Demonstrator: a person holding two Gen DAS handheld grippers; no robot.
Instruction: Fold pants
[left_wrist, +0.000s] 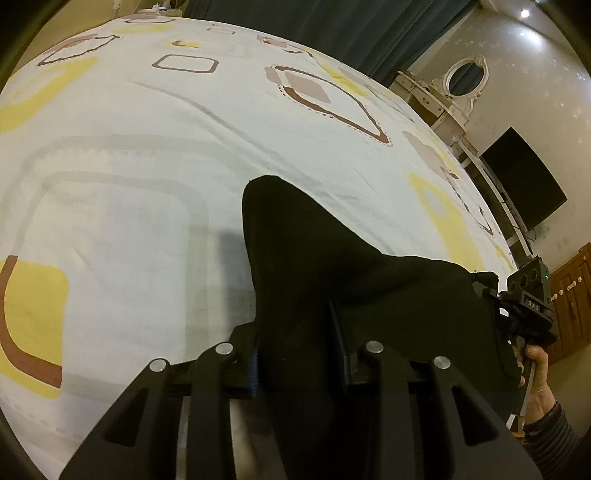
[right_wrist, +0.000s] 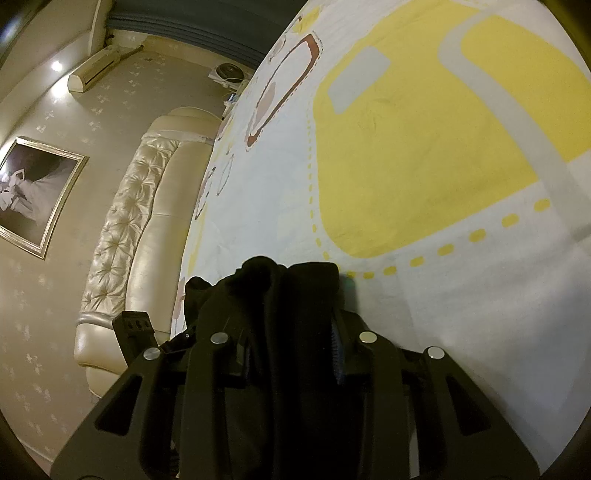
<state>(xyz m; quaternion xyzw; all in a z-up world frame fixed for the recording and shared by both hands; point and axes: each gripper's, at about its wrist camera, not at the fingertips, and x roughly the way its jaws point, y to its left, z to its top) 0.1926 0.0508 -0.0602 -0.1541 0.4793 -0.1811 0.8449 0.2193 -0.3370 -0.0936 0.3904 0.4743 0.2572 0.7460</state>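
- Left gripper (left_wrist: 300, 354) — jaws clenched on the pants (left_wrist: 295, 266); black cloth fills the gap and runs out ahead onto the sheet (left_wrist: 147, 155).
- Right gripper (right_wrist: 291, 343) — jaws clenched on a bunched fold of the same pants (right_wrist: 291, 295).
- Sheet — white, yellow and brown shapes, beneath both.
- Hand (left_wrist: 539, 373) — on the right gripper's handle.

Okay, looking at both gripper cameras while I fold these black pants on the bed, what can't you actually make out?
- Left wrist view: the black fabric pants cover the left gripper fingertips; the garment's near part is hidden behind the gripper body.
- Right wrist view: bunched fabric hides the right gripper grip.
- Both views: dark cloth shows no seams, waistband or legs; the patterned white bedsheet is cut off by the lens edges.
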